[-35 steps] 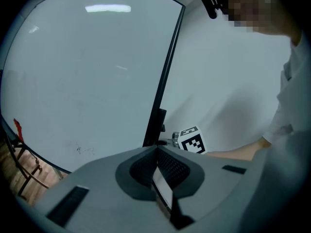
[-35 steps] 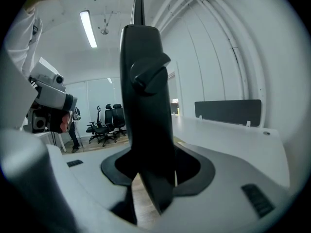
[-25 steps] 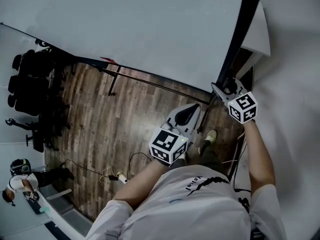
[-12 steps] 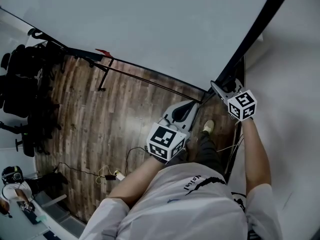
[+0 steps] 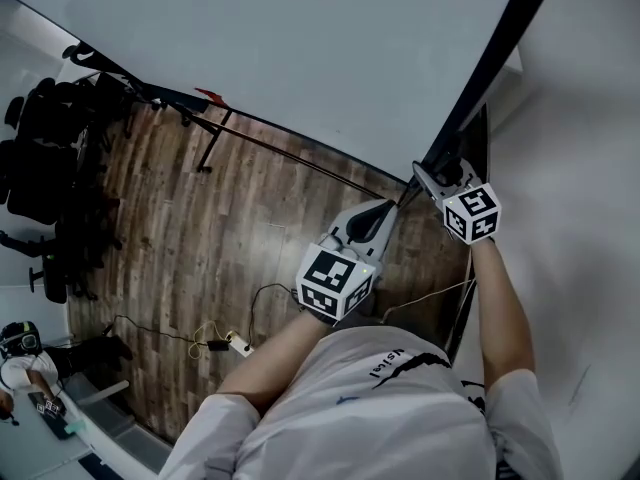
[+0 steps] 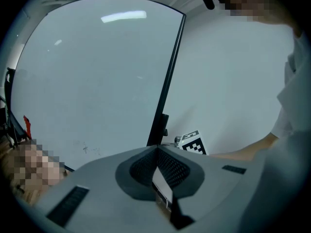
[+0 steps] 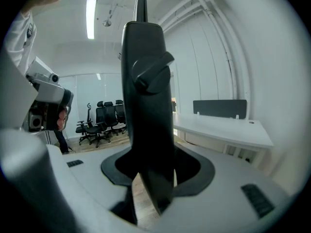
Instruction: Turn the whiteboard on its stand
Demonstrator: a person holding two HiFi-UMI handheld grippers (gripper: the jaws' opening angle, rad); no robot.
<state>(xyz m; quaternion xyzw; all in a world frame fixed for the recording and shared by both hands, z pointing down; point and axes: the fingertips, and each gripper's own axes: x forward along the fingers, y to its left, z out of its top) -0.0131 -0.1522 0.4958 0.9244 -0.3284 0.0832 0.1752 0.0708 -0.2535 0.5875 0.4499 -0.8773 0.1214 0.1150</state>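
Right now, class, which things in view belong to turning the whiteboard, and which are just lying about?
Part of the job: whiteboard; its black frame, which the right hand-held gripper is shut on; its stand; left hand-held gripper, shut and empty.
Lying about: office chairs; power strip with its cables on the floor; white desk.

White whiteboard, black frame, brown floor
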